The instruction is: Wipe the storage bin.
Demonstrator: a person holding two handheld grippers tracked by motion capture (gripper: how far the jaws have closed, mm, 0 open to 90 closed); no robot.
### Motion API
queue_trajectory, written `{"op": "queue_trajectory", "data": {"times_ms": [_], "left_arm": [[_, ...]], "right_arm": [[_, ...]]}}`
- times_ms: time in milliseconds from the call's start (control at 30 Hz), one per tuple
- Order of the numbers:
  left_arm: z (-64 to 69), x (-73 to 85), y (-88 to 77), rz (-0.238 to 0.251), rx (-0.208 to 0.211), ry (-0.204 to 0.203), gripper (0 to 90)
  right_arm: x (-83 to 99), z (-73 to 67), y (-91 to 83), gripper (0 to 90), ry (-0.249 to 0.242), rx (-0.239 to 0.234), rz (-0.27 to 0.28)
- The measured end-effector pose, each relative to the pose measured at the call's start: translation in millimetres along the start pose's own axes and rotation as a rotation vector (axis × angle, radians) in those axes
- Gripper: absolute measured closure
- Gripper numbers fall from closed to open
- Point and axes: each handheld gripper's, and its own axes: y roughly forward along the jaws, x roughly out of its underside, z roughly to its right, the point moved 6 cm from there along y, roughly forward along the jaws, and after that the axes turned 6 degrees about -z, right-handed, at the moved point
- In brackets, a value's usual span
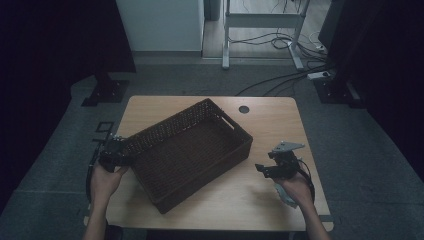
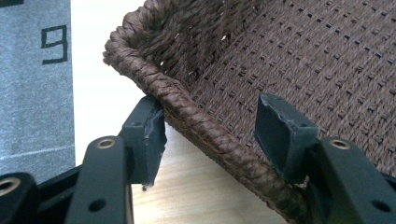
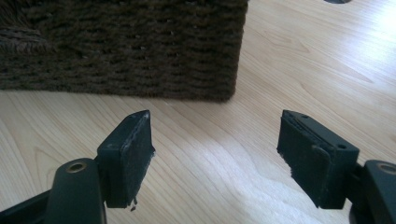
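Note:
A dark brown woven basket [image 1: 165, 122] sits askew in the middle of the wooden table [image 1: 272, 130]. My left gripper [image 1: 120, 152] is at its left corner. In the left gripper view its jaws straddle the braided rim [image 2: 140, 70]. One pad [image 2: 152, 135] lies against the outside of the rim, and the other pad [image 2: 280, 135] hangs inside, apart from the wall. So my left gripper [image 2: 215, 123] is open around the rim. To the right of the basket, my right gripper [image 1: 262, 169] faces the basket's side wall [image 3: 126, 46]. It [image 3: 215, 140] stands open over bare wood with nothing between the jaws.
A round cable hole [image 1: 243, 109] is in the table's far edge. Grey carpet surrounds the table, with a floor tag marked 9 [image 2: 53, 44] off the left side. A white desk frame [image 1: 260, 22] and cables [image 1: 280, 80] lie beyond.

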Motion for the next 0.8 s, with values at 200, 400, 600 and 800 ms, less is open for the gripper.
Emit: {"op": "queue_trajectory", "data": {"times_ms": [200,400,600,800], "left_arm": [[-0.2,-8.5,4.9,0.001,-0.029,0.032,46.9],[-1.9,-19.4,11.0,0.008,-0.014,0.043,49.7],[-0.3,-32.6,16.4,0.005,0.005,0.058,52.1],[0.7,-30.6,13.6,0.027,0.055,0.042,42.0]], "right_arm": [[-6.2,-3.7,7.2,24.9,-0.021,-0.017,-0.001],[-12.1,-8.3,13.9,24.6,-0.034,-0.035,-0.003],[-18.3,-11.7,21.8,24.5,-0.054,-0.045,-0.009],[-21.8,-16.8,26.8,24.6,-0.083,-0.056,-0.011]]}}
